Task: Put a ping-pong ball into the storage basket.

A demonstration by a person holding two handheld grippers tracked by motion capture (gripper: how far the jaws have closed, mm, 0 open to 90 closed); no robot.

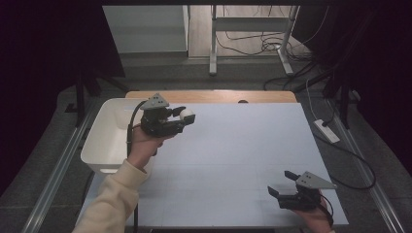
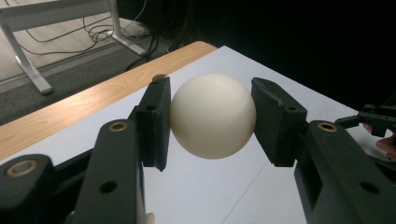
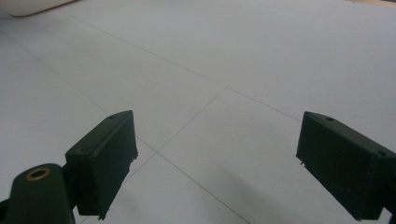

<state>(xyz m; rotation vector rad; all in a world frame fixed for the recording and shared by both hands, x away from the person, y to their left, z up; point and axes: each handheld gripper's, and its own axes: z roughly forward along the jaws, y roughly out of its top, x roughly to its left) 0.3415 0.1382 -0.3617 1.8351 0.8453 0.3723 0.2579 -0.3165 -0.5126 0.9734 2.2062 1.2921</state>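
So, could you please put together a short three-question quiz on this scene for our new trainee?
1. What does the left hand-held gripper hold?
2. True or false: the right hand-held gripper stands open with nothing between its pads.
3. Where is the white bin? A) at the table's left edge B) at its right edge C) at its centre

Key:
1. A cream ball, pressed between both pads, above the table.
2. True.
3. A.
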